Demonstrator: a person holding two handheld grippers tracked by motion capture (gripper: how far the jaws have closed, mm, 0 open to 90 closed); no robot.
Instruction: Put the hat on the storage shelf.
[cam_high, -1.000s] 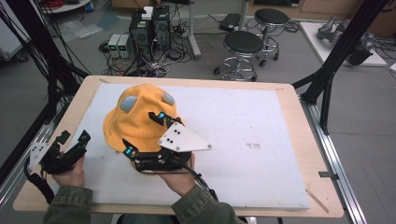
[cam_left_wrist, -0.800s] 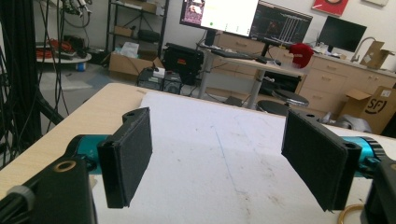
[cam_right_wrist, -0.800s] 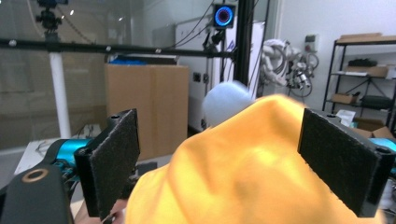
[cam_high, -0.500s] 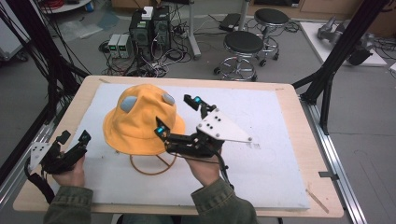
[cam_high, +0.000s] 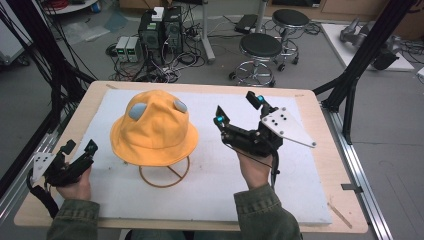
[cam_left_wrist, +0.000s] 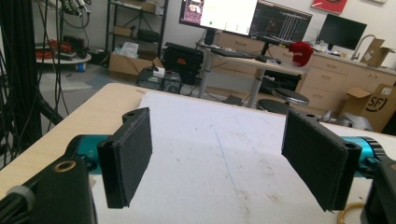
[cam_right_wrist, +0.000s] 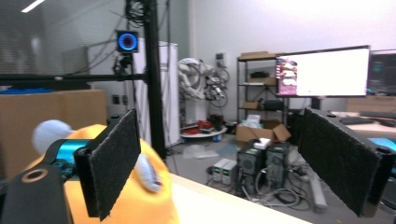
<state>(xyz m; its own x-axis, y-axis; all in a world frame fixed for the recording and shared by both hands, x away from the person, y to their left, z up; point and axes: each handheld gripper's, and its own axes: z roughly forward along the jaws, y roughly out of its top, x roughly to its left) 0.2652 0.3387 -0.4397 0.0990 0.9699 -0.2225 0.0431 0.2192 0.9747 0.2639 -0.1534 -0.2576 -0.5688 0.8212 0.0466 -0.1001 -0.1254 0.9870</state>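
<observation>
An orange bucket hat (cam_high: 152, 130) with two grey eye patches sits on a wire stand (cam_high: 165, 172) on the white mat (cam_high: 210, 185). My right gripper (cam_high: 239, 110) is open, lifted to the right of the hat, its jaws tilted upward and apart from the hat. The right gripper view has the hat (cam_right_wrist: 135, 196) at lower left behind the left jaw, with nothing between the pads. My left gripper (cam_high: 79, 146) rests open at the table's left front edge, left of the hat. Its view looks over bare mat (cam_left_wrist: 210, 144), with the stand's ring (cam_left_wrist: 350, 212) at the bottom right.
The wooden table (cam_high: 320, 115) borders the mat. Black frame posts (cam_high: 360, 60) stand at the left and right corners. Stools (cam_high: 260, 50) and computer boxes (cam_high: 160, 30) are on the floor beyond the far edge. Bare mat lies right of the hat and along the front.
My right gripper has drawn away from the hat's brim, moving right and up, and now tilts upward. The hat stays on its stand. The left gripper has not moved.
</observation>
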